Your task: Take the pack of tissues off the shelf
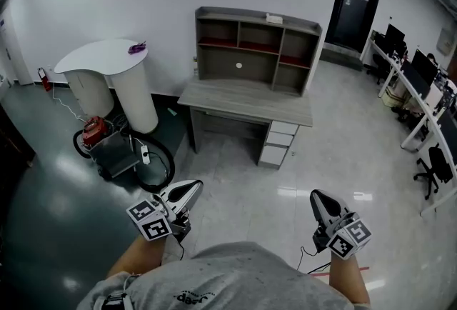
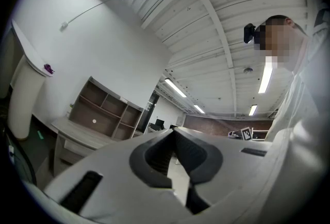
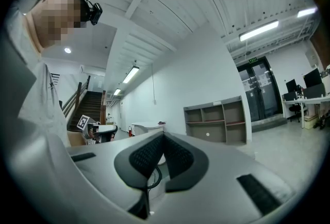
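Note:
The pack of tissues [image 1: 274,18] is a small white packet lying on the top board of the grey shelf unit [image 1: 257,51], which stands on a wooden desk [image 1: 243,101] across the room. The right gripper view also shows the pack of tissues [image 3: 217,102] far off on the shelf unit [image 3: 216,122]. My left gripper [image 1: 194,188] is low in the head view, close to my body, its jaws together with nothing between them. My right gripper [image 1: 318,198] is held the same way at the lower right, shut and empty. Both point towards the desk, well short of it.
A white rounded counter [image 1: 107,62] with a small purple thing [image 1: 137,48] stands left of the desk. A red device [image 1: 95,130] and looped cables [image 1: 153,162] lie on the floor beneath it. Drawers [image 1: 280,144] hang under the desk's right side. Office desks with monitors [image 1: 421,80] line the right wall.

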Motion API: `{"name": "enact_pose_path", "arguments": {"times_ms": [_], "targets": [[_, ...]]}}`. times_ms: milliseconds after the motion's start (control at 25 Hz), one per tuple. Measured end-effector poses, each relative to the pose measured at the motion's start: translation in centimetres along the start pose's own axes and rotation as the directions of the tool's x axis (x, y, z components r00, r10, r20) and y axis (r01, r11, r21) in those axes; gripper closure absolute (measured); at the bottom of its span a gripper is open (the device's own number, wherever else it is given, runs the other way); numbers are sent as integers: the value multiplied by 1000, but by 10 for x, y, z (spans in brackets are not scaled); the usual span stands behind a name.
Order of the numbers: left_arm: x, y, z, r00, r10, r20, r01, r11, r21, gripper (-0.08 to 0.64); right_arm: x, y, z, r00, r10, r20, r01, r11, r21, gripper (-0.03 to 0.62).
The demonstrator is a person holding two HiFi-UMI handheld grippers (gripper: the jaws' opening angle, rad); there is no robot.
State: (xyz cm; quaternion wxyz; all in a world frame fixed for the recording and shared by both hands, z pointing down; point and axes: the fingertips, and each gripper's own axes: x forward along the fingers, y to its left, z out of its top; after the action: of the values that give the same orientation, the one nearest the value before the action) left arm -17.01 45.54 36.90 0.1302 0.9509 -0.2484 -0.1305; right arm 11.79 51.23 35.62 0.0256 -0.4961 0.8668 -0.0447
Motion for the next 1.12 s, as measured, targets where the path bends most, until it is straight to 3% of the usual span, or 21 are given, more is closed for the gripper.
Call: {"name": "enact_pose_path", "arguments": {"times_ms": [320, 560, 800, 1120], "targets": [[46, -35, -34, 999, -33, -26, 32, 999, -38, 548, -39, -30, -7, 1000, 17, 9, -17, 1000, -3, 583], [61, -19, -27, 999, -30, -30, 29, 999, -38, 548, -22, -44, -10, 1000, 21, 8, -21, 1000, 6, 583], [74, 35, -21, 999, -46, -28, 45, 997, -62, 548, 33, -56, -13, 1000, 14, -12, -14, 1000, 2, 583], [97, 171, 35, 996, -90, -1, 90, 995, -50, 548, 173, -72, 5, 1000, -21, 4, 21, 999, -35, 583]]}}
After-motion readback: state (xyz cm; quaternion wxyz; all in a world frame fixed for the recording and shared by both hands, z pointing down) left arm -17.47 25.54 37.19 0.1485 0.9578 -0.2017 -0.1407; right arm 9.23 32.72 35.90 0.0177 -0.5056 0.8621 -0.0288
